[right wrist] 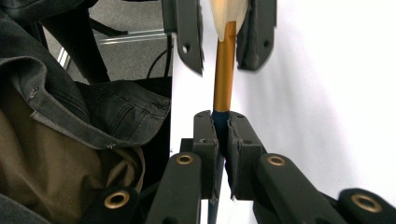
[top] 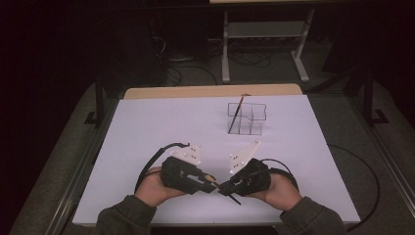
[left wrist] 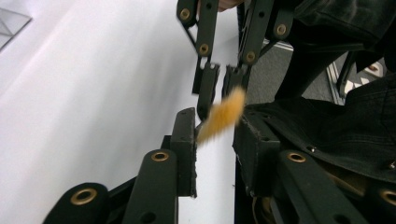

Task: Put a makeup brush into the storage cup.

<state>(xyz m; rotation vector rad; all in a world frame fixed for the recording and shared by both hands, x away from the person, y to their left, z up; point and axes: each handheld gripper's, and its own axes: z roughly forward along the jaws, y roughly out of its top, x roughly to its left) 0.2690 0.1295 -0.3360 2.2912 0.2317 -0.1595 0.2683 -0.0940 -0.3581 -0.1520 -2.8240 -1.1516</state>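
Observation:
A brush with a gold ferrule (right wrist: 224, 70), cream bristles (left wrist: 223, 115) and a dark handle (top: 236, 199) is held level just above the white table, near its front edge. My right gripper (right wrist: 223, 130) is shut on the dark handle just behind the ferrule. Facing it tip to tip, my left gripper (left wrist: 217, 135) is open, its jaws on either side of the bristle tip, and its pads are not pressing on the bristles. In the high view the left gripper (top: 211, 182) and right gripper (top: 224, 187) meet at the front centre.
A clear compartmented organiser (top: 252, 120) stands at the back right of the white sheet (top: 171, 127), with a dark stick-like tool (top: 236, 113) leaning in it. Wooden table edge (top: 210, 91) lies beyond. Black cables trail from both grippers. Dark sleeves come in at the bottom.

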